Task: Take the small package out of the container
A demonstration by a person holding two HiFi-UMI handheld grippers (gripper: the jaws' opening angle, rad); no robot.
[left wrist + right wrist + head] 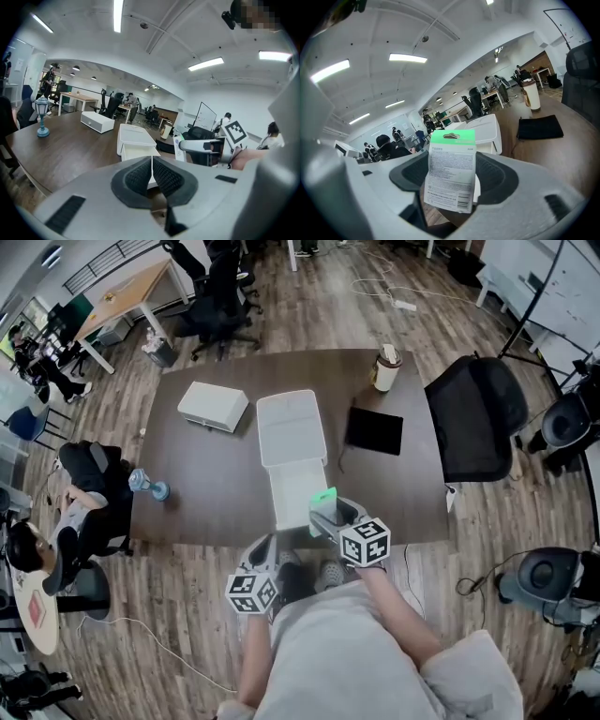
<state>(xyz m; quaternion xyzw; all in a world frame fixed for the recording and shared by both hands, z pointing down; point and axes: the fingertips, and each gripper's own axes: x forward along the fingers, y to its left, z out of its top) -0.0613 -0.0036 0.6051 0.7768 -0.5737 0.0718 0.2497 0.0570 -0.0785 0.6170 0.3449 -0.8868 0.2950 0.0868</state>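
Observation:
The small package (451, 173), white with a green hanging tab, stands upright between the pads of my right gripper (452, 180), which is shut on it across its width. In the head view the package (323, 497) sits just above the near right corner of the white container (292, 432), whose lid lies open toward the far side. From the left gripper view the container (135, 138) lies ahead on the table and the right gripper (202, 146) holds the package (179, 146) to its right. My left gripper (151, 172) is shut and empty, near the table's front edge (265, 549).
On the dark wooden table (206, 474) are a closed white box (213, 406) at the back left, a black pad (374, 430), a cup (386, 367) and a blue lamp figurine (148, 485). A black chair (478, 418) stands right; a seated person (80, 512) is left.

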